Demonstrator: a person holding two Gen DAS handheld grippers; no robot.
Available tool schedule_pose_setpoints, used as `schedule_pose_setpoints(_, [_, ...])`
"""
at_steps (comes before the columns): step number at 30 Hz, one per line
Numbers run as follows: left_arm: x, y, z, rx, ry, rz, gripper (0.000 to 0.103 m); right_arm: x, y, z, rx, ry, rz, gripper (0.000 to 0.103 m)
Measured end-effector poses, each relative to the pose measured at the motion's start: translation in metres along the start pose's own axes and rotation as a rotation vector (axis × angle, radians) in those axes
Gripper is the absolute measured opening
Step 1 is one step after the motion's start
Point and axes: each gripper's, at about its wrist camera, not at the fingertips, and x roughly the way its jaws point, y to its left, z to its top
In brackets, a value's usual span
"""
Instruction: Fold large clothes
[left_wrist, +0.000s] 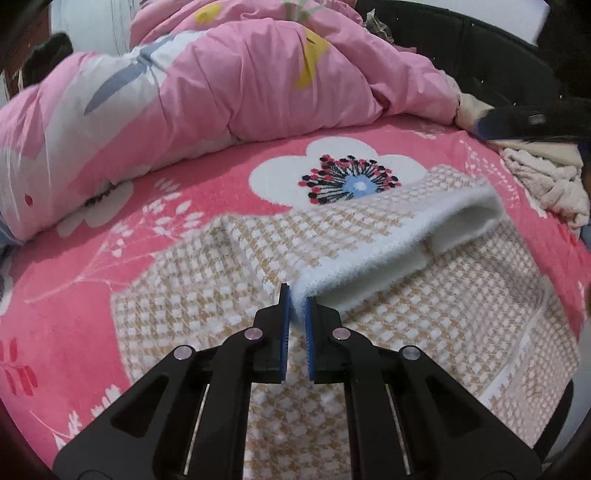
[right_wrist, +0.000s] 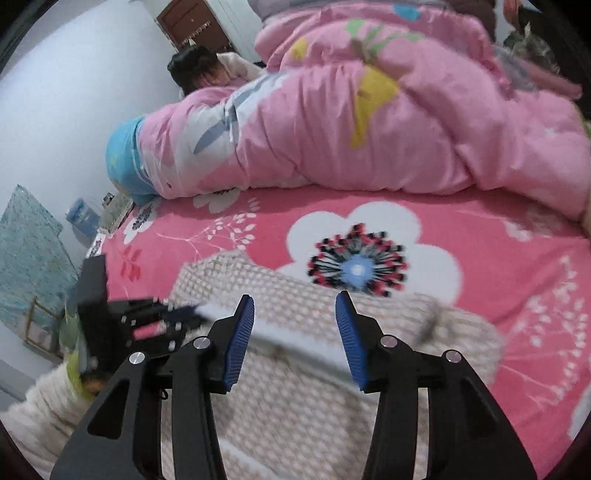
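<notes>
In the left wrist view, the left gripper (left_wrist: 296, 304) is clamped on the white fleecy edge of a beige-and-white checked garment (left_wrist: 229, 295), its blue pads pressed narrow against the fabric. From that pinched edge a folded-over flap, white lining outward, runs up and to the right and curls into a soft roll. The rest of the garment lies spread on the pink flowered bed sheet (left_wrist: 66, 317), covering the lower middle and right of the picture. Behind it a pink quilt (left_wrist: 229, 77) is heaped across the bed, and a crumpled pale cloth (left_wrist: 546, 181) lies at the right edge. The blurred tip of the right gripper (left_wrist: 495, 127) shows at the upper right. In the right wrist view, the right gripper (right_wrist: 294, 332) hangs over the same checked garment (right_wrist: 295, 406) with its jaws standing well apart and nothing pressed between the blue pads; a white band of the lifted edge passes beneath the gap. The left gripper (right_wrist: 184, 314) appears blurred at the left, at that edge. The large white flower (right_wrist: 373, 243) on the sheet lies just beyond the garment, with the quilt behind.
</notes>
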Motion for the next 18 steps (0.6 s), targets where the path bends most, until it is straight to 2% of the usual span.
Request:
schedule_pose_setpoints(1, [0.0, 0.003, -0.003, -0.013, 0.007, -0.017, 0.01, 0.013, 0.0, -0.003, 0.011, 0.02, 0.01, 0.045])
schedule_pose_setpoints(3, [-0.003, 0.01, -0.01, -0.039, 0.018, -0.053, 0.011, 0.046, -0.003, -0.014, 0.034, 0.098, 0.023, 0.037])
schedule_pose_setpoints(4, [-0.006, 0.015, -0.014, -0.055, 0.022, -0.075, 0.012, 0.066, -0.006, -0.026, 0.045, 0.154, 0.016, 0.037])
schedule_pose_setpoints(5, [-0.01, 0.02, -0.017, -0.068, 0.023, -0.091, 0.012, 0.076, -0.006, -0.036, 0.037, 0.175, 0.002, 0.037])
schedule_pose_setpoints(8, [-0.033, 0.039, -0.023, -0.101, -0.02, -0.147, 0.012, 0.073, 0.002, -0.049, -0.044, 0.124, -0.023, 0.037])
schedule_pose_setpoints(12, [-0.041, 0.049, -0.005, -0.154, -0.049, -0.173, 0.014, 0.07, 0.003, -0.055, -0.043, 0.102, -0.028, 0.037])
schedule_pose_setpoints(14, [-0.034, 0.046, 0.01, -0.18, -0.054, -0.202, 0.021, 0.067, 0.002, -0.057, -0.036, 0.095, -0.034, 0.037])
schedule_pose_setpoints(15, [-0.023, 0.041, 0.021, -0.188, -0.05, -0.215, 0.027, 0.066, 0.002, -0.06, -0.036, 0.09, -0.04, 0.037])
schedule_pose_setpoints(18, [0.012, 0.027, 0.035, -0.194, -0.001, -0.215, 0.033, 0.057, 0.004, -0.069, -0.041, 0.102, -0.051, 0.038])
